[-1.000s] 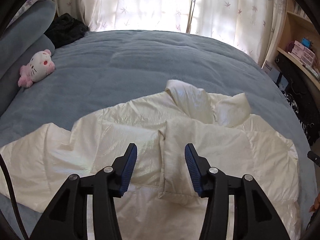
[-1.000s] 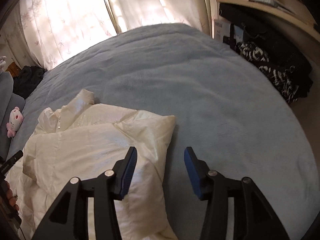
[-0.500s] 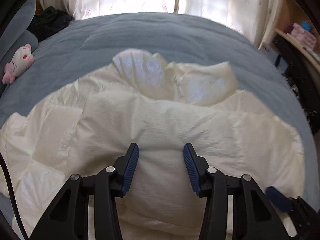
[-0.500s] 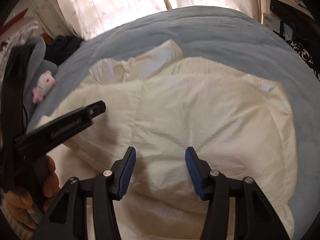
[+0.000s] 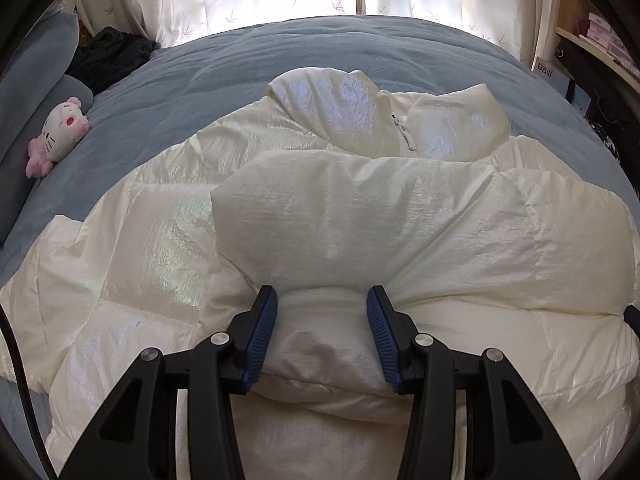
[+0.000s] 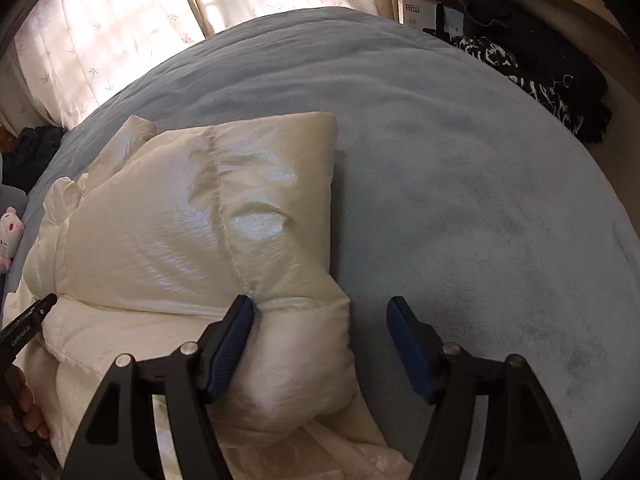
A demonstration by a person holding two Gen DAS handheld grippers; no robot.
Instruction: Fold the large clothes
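1. The white puffer jacket (image 5: pixel 360 216) lies spread on the bed (image 5: pixel 320 60), its lower part folded up over the body so that a thick padded roll faces the cameras; the collar and a bunched sleeve lie at the far end

2. Handling, as judged: light for its bulk, soft and springy with filling, so a fold is likely to puff back open unless pressed flat. The shell looks slick and glossy and may slide on itself and in the pads

3. Where to hold, as judged: along the stitched quilting seams and the doubled hem edge, where the layers are thinnest and the pads can bite through both layers

4. The left gripper (image 5: pixel 322 338) has its jaws pinching the padded fold at mid-width; the fabric bulges between the blue pads

5. The right gripper (image 6: pixel 320 344) has its jaws spread, and they have just been opening. The jacket's corner sits between them, touching the left pad only; the right pad stands clear over the bedcover

6. Materials: crinkled, pearly shell, quilted in broad panels. The bedcover is a matt, blue-grey fleece that looks grippy

7. A pink-and-white plush toy (image 5: pixel 58 136) lies well apart from the jacket, at the bed's left edge
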